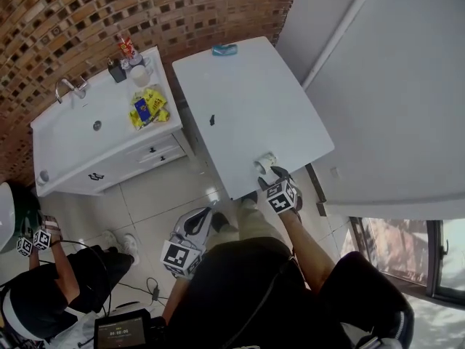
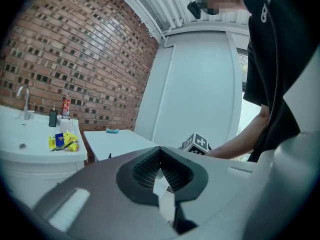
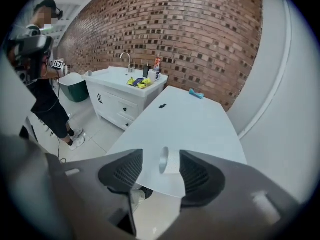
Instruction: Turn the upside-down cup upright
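Item: one small white cup (image 3: 169, 160), lying on its side, mouth turned left, near the white surface's (image 3: 190, 119) near edge. It lay between my right fingers (image 3: 197, 176), which stood apart. My left fingers (image 2: 145, 170) were pressed together, away from the surface.

Head view steeply down on table (image 1: 247, 100), tool views low, facing brick wall (image 3: 200, 34) — table shared
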`<state>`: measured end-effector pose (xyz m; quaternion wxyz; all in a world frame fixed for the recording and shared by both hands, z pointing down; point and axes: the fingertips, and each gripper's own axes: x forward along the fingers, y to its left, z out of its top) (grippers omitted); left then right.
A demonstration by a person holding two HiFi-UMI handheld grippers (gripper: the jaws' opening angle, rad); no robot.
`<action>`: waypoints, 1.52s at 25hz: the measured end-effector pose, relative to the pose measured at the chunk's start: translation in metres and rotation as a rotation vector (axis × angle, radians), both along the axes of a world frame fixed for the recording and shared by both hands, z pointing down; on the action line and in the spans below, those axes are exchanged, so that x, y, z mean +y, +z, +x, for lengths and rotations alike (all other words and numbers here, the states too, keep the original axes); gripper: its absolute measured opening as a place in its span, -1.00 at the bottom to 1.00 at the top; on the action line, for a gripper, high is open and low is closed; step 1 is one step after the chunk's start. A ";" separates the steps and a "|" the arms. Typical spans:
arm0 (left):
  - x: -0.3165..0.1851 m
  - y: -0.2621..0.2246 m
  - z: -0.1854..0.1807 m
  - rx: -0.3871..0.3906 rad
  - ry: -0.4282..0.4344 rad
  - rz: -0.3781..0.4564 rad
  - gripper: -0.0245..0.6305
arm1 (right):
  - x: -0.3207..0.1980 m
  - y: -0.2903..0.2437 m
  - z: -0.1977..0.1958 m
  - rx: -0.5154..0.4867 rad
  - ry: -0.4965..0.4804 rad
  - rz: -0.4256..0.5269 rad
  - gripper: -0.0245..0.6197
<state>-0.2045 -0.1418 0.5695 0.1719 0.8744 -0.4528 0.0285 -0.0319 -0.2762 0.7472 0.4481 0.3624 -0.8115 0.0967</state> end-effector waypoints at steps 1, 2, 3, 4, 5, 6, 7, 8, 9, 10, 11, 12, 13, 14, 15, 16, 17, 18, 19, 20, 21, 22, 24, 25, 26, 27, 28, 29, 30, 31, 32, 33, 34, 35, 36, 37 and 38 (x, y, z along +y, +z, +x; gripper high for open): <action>-0.002 0.000 0.000 -0.005 0.001 -0.004 -0.88 | -0.005 0.005 0.004 -0.006 0.014 -0.011 -0.22; -0.004 0.000 0.001 -0.010 0.004 -0.007 -0.88 | -0.009 0.010 0.008 -0.009 0.026 -0.021 -0.17; -0.006 0.000 0.002 -0.016 0.009 -0.010 -0.88 | -0.013 0.015 0.012 -0.008 0.032 -0.028 -0.15; -0.008 0.000 0.003 -0.021 0.014 -0.014 -0.88 | -0.016 0.020 0.015 -0.002 0.035 -0.033 -0.11; -0.011 0.000 0.004 -0.026 0.020 -0.018 -0.88 | -0.020 0.026 0.019 0.006 0.035 -0.037 -0.07; -0.014 0.000 0.005 -0.031 0.024 -0.021 -0.88 | -0.023 0.032 0.022 0.013 0.036 -0.045 0.00; -0.018 0.000 0.006 -0.037 0.026 -0.025 -0.88 | -0.026 0.038 0.025 0.014 0.040 -0.056 0.09; -0.021 -0.001 0.007 -0.043 0.027 -0.029 -0.88 | -0.029 0.045 0.026 0.007 0.045 -0.071 0.14; -0.024 -0.002 0.009 -0.051 0.027 -0.034 -0.88 | -0.031 0.050 0.027 -0.005 0.052 -0.086 0.20; -0.027 -0.002 0.010 -0.059 0.029 -0.041 -0.88 | -0.034 0.055 0.028 -0.017 0.058 -0.098 0.25; -0.030 -0.002 0.012 -0.067 0.033 -0.050 -0.88 | -0.036 0.058 0.029 -0.026 0.062 -0.106 0.30; -0.032 -0.001 0.015 -0.074 0.039 -0.059 -0.88 | -0.039 0.061 0.030 -0.033 0.064 -0.111 0.34; -0.035 0.000 0.016 -0.079 0.042 -0.061 -0.88 | -0.042 0.063 0.030 -0.038 0.065 -0.114 0.35; -0.039 -0.001 0.018 -0.085 0.042 -0.058 -0.88 | -0.045 0.066 0.030 -0.043 0.067 -0.118 0.36; -0.043 -0.002 0.020 -0.090 0.042 -0.055 -0.88 | -0.048 0.069 0.030 -0.048 0.069 -0.123 0.36; -0.047 -0.003 0.023 -0.095 0.044 -0.060 -0.88 | -0.050 0.073 0.030 -0.052 0.071 -0.130 0.36; -0.049 -0.002 0.026 -0.098 0.050 -0.071 -0.88 | -0.052 0.076 0.030 -0.054 0.074 -0.138 0.36; -0.050 0.000 0.029 -0.101 0.056 -0.080 -0.88 | -0.054 0.080 0.031 -0.055 0.075 -0.145 0.36; -0.052 0.000 0.032 -0.106 0.061 -0.085 -0.88 | -0.055 0.082 0.032 -0.053 0.076 -0.149 0.36; -0.054 -0.001 0.035 -0.109 0.064 -0.089 -0.88 | -0.056 0.084 0.033 -0.052 0.075 -0.150 0.36; -0.057 -0.002 0.038 -0.110 0.066 -0.092 -0.88 | -0.058 0.085 0.034 -0.053 0.074 -0.148 0.36; -0.060 -0.003 0.040 -0.113 0.066 -0.094 -0.88 | -0.059 0.085 0.034 -0.055 0.074 -0.145 0.35; -0.065 -0.003 0.044 -0.119 0.067 -0.086 -0.88 | -0.062 0.086 0.034 -0.065 0.072 -0.143 0.33; -0.067 -0.002 0.045 -0.122 0.068 -0.086 -0.88 | -0.063 0.086 0.034 -0.073 0.071 -0.145 0.25; -0.069 -0.002 0.047 -0.124 0.070 -0.091 -0.88 | -0.064 0.085 0.034 -0.085 0.072 -0.148 0.12; -0.071 -0.003 0.048 -0.126 0.073 -0.097 -0.88 | -0.064 0.084 0.034 -0.097 0.075 -0.151 -0.12; -0.073 -0.004 0.050 -0.126 0.075 -0.098 -0.88 | -0.064 0.083 0.034 -0.108 0.077 -0.156 -0.31; -0.076 -0.006 0.051 -0.124 0.076 -0.092 -0.88 | -0.064 0.082 0.035 -0.116 0.078 -0.161 -0.41; -0.079 -0.006 0.052 -0.122 0.076 -0.092 -0.88 | -0.065 0.082 0.036 -0.120 0.078 -0.167 -0.42; -0.080 -0.004 0.052 -0.119 0.075 -0.101 -0.88 | -0.065 0.081 0.037 -0.123 0.077 -0.169 -0.44; -0.080 -0.001 0.053 -0.116 0.074 -0.111 -0.88 | -0.066 0.081 0.039 -0.126 0.077 -0.167 -0.50; -0.082 0.000 0.053 -0.115 0.071 -0.113 -0.88 | -0.067 0.080 0.040 -0.130 0.077 -0.162 -0.60; -0.084 0.000 0.054 -0.117 0.068 -0.107 -0.88 | -0.069 0.078 0.041 -0.138 0.079 -0.158 -0.71; -0.086 0.000 0.054 -0.120 0.065 -0.098 -0.88 | -0.070 0.077 0.042 -0.150 0.081 -0.156 -0.81; -0.089 -0.001 0.054 -0.123 0.061 -0.090 -0.88 | -0.071 0.075 0.042 -0.164 0.083 -0.158 -0.89; -0.090 0.000 0.054 -0.125 0.057 -0.085 -0.88 | -0.072 0.073 0.041 -0.177 0.085 -0.164 -0.89; -0.091 0.000 0.055 -0.126 0.055 -0.089 -0.88 | -0.072 0.070 0.041 -0.189 0.088 -0.175 -0.89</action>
